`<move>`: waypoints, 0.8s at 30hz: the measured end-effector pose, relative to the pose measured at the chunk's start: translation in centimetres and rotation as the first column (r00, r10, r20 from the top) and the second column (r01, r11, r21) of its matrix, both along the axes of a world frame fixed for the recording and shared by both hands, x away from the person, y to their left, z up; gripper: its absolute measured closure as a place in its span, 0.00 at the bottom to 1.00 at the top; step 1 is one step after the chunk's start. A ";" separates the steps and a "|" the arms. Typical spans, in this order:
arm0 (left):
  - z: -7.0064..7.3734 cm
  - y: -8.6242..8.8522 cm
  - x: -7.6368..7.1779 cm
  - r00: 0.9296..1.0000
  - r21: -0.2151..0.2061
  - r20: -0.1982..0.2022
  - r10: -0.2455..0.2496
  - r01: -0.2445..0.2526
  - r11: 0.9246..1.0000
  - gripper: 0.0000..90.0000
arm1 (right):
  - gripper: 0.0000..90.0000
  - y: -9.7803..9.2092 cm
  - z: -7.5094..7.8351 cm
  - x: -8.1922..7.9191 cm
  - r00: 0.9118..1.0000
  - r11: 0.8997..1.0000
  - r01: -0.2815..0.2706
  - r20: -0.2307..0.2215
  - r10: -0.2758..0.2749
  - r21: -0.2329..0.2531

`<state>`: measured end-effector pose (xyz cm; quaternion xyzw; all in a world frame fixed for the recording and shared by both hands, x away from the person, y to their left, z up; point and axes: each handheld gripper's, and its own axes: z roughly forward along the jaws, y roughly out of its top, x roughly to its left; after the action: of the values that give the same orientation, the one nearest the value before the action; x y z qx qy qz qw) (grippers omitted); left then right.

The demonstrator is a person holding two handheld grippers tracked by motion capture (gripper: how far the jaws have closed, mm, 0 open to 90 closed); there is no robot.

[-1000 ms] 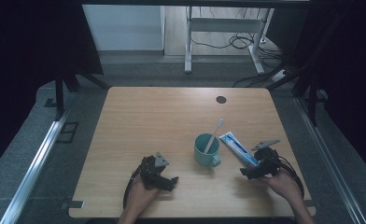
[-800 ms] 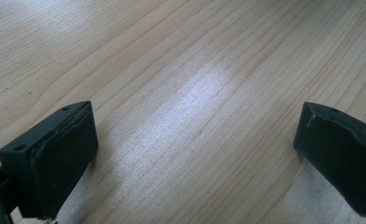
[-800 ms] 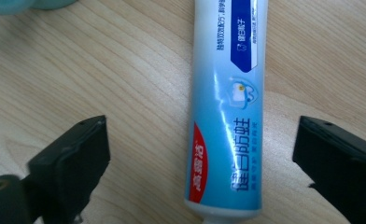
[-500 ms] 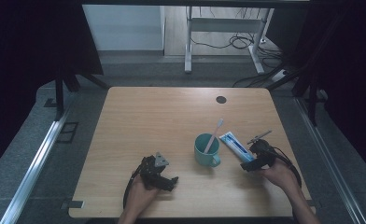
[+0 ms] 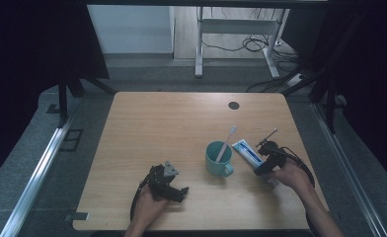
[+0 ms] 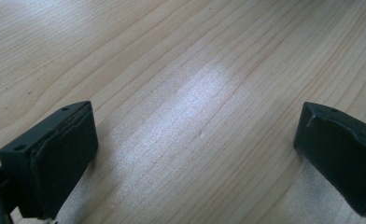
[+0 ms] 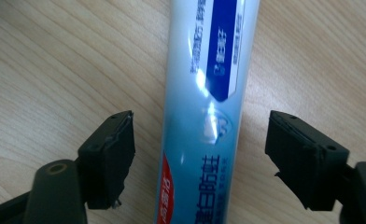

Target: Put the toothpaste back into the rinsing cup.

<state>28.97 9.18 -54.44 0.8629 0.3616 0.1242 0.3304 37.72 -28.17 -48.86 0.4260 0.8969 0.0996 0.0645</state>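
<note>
Right gripper sits low over the toothpaste tube, jaws spread wide, one on each side of the tube, neither touching it. The tube lies flat on the wooden table, near-right area, just right of the teal mug, which stands upright with a white toothbrush leaning in it. Left gripper rests at the near-left of the table, well apart from the mug, jaws released, bare wood between them.
</note>
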 end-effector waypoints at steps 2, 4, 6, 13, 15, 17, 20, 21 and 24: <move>0.0 0.0 0.0 1.000 0.000 0.000 0.000 0.000 1.000 0.00 | 0.28 0.3 0.1 0.3 1.000 1.000 -0.009 -0.007 0.009 -0.009; 0.0 0.0 0.0 1.000 0.000 0.000 0.000 0.000 1.000 0.00 | 0.29 0.7 0.1 0.6 1.000 1.000 -0.010 -0.016 0.010 -0.025; 0.0 0.0 0.0 1.000 0.000 0.000 0.000 0.000 1.000 0.00 | 0.29 0.9 0.0 0.9 1.000 0.999 -0.011 -0.021 0.010 -0.042; 0.0 0.0 0.0 1.000 0.000 0.000 0.000 0.000 1.000 0.00 | 0.37 1.3 -0.3 1.7 0.998 0.998 -0.006 -0.059 0.003 -0.063; 0.0 0.0 0.0 1.000 0.000 0.000 0.000 0.000 1.000 0.00 | 0.40 1.4 -0.4 2.0 0.997 0.998 -0.007 -0.075 0.001 -0.069; 0.0 0.0 0.0 1.000 0.000 0.000 0.000 0.000 1.000 0.00 | 0.42 1.5 -0.5 2.1 0.996 0.997 -0.004 -0.088 -0.003 -0.074; 0.0 0.0 0.0 1.000 0.000 0.000 0.000 0.000 1.000 0.00 | 0.46 1.6 -0.6 2.5 0.994 0.996 0.001 -0.112 -0.011 -0.090; 0.0 0.0 0.0 1.000 0.000 0.000 0.000 0.000 1.000 0.00 | 0.47 1.7 -0.6 2.5 0.993 0.995 0.002 -0.117 -0.013 -0.095; 0.0 0.0 0.0 1.000 0.000 0.000 0.000 0.000 1.000 0.00 | 0.48 1.9 -0.9 2.7 0.991 0.995 0.005 -0.130 -0.018 -0.102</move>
<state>28.97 9.18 -54.44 0.8630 0.3617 0.1241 0.3303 40.46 -26.29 -49.75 0.4331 0.9006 0.0254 0.0276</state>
